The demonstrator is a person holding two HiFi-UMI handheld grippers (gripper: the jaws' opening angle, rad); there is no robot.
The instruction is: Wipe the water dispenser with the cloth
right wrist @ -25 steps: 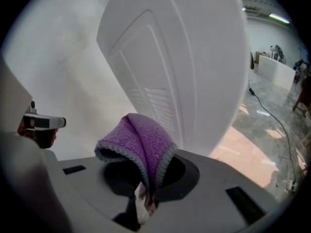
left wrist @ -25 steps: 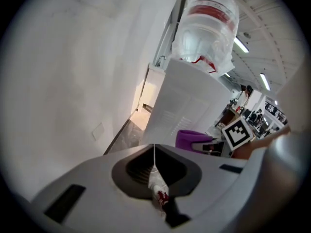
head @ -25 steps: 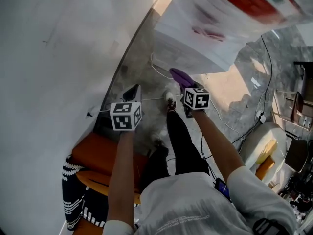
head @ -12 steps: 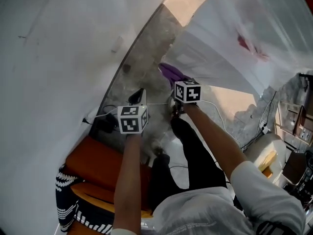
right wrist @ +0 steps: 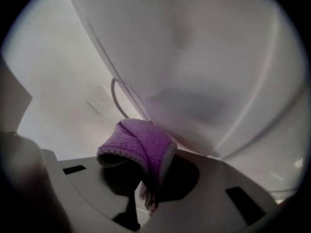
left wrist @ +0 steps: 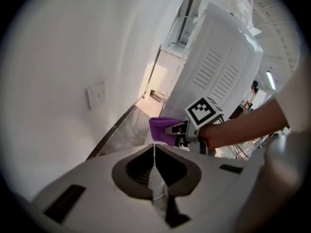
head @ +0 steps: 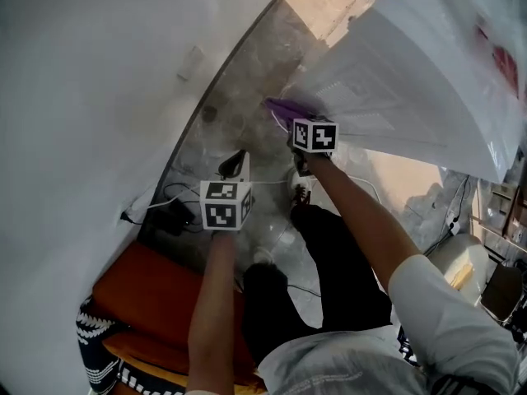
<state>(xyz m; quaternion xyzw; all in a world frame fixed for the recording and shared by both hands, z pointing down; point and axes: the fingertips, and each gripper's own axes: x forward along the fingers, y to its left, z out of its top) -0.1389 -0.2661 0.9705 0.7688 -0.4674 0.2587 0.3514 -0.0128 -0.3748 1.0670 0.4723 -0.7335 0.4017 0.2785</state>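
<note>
The right tool (head: 300, 122) sits just above the centre of the head view, its jaws closed on a purple cloth (head: 282, 109). The cloth is folded and bunched over the jaw tips, and it is pressed against the white side panel of the water dispenser (head: 412, 81), which fills the upper right of the frame. In the right gripper view the cloth lies in the middle, its fuzzy fold touching the pale curved surface of the dispenser that takes up most of the upper part of the frame.

The left tool (head: 234, 163) hangs left of centre in the head view, lower than the right tool and apart from the dispenser. Its jaws are together with nothing between them; in the left gripper view only a thin seam shows where they meet. That view looks past them to the right tool and the cloth at the dispenser's ribbed white panel.

Below both tools lies a grey marbled floor (head: 247, 81), with a white cable (head: 268, 182) across it and a black adapter (head: 176, 218) near the white wall (head: 82, 97) on the left. An orange seat (head: 148, 295) shows at the lower left.
</note>
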